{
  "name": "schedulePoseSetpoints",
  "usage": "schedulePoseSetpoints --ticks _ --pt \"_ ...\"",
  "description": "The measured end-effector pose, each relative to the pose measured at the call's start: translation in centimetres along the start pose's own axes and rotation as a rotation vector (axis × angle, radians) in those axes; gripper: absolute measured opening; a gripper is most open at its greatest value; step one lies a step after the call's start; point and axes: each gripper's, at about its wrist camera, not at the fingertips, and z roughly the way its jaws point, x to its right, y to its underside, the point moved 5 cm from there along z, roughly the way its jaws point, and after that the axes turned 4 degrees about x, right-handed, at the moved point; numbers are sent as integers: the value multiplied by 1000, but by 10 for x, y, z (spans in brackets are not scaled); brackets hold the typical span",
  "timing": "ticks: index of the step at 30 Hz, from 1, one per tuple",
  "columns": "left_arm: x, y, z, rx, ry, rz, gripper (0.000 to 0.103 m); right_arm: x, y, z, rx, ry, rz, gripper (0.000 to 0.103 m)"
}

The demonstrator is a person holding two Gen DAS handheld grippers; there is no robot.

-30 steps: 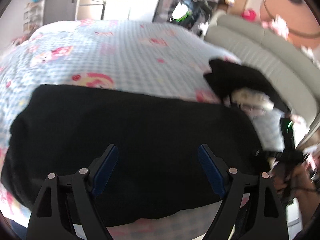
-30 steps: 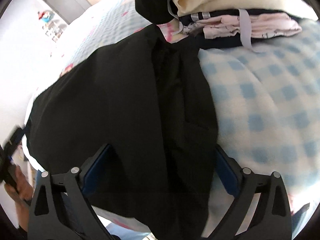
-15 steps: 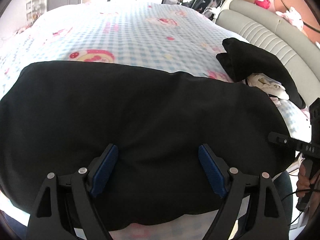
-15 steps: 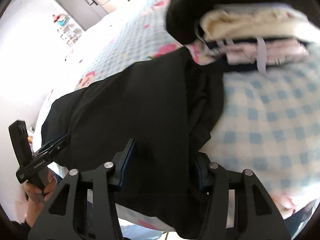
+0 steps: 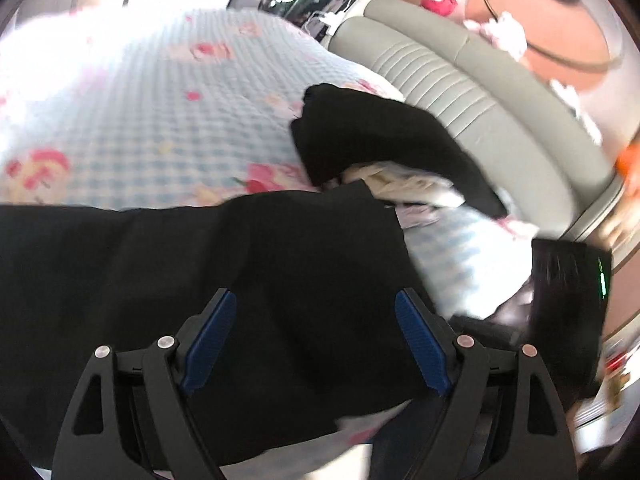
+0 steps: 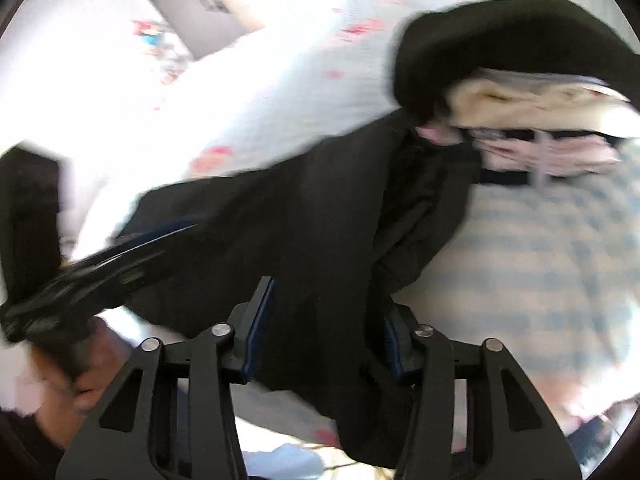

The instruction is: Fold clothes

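Bedroom — checkered bedspread (image 5: pixel 140 120), padded headboard (image 5: pixel 460 92).

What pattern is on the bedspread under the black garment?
The bedspread has pale blue and white checks with pink cartoon prints, clearest in the left wrist view.

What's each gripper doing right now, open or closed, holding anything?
Left gripper: open over the black garment, gripping nothing.
Right gripper: narrowed around a bunched edge of the black garment; full clamp cannot be told.
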Motion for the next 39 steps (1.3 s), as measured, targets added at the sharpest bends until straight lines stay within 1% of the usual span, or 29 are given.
schedulePoseSetpoints --ticks 1,2,3,4,6,9,11,13,18,21,22,23,25,26,28,29,31,33,34,36,37,39 --pt "1 -4 4 -8 12 -10 84 -10 -1 -1 1 -15 -33 48" --pt "4 -7 7 -17 14 -6 84 -17 -1 2 -2 -9 -73 48" --pt "7 -9 10 -18 -11 10 84 -24 -1 6 -6 3 -114 48" --pt "10 -9 14 -17 -52 36 84 -25 -1 11 -14 10 -121 48" --pt "16 -7 21 -41 -110 86 84 -14 -1 15 -19 16 -70 48" --pt "24 -4 24 -58 -129 122 84 -3 1 12 -5 -5 -27 48" --pt "28 -4 26 -58 -167 157 84 -8 1 17 -2 -22 -19 48" --pt "31 -3 28 -58 -203 189 84 -9 4 14 0 -23 -37 48" --pt "33 3 27 -70 -253 231 84 -14 4 18 6 -54 -39 50" --pt "29 8 31 -93 -251 236 84 -18 5 22 5 -78 -48 52" --pt "25 10 33 -101 -251 231 83 -19 6 23 4 -87 -52 53" --pt "22 12 35 -106 -255 228 72 -21 6 25 3 -96 -56 53" --pt "14 17 41 -118 -244 199 58 -24 8 28 -9 -103 -67 56" --pt "10 19 43 -125 -236 176 54 -24 8 29 -20 -106 -72 56" --pt "6 21 45 -127 -239 162 52 -22 10 29 -39 -123 -67 60" --pt "6 22 45 -125 -250 169 52 -20 10 27 -45 -135 -60 61" --pt "5 23 45 -123 -259 177 52 -7 6 14 -30 -166 -23 64" --pt "1 21 45 -120 -256 157 52 9 1 0 0 -182 21 67" --pt "-1 20 45 -122 -254 145 52 20 -1 -5 6 -165 41 69" --pt "-5 21 46 -125 -258 137 52 47 -3 -11 32 -89 82 69" --pt "-6 21 46 -126 -259 133 52 59 -3 -11 35 -67 120 70" --pt "-7 23 48 -129 -268 137 52 72 -1 -9 49 -89 199 70"
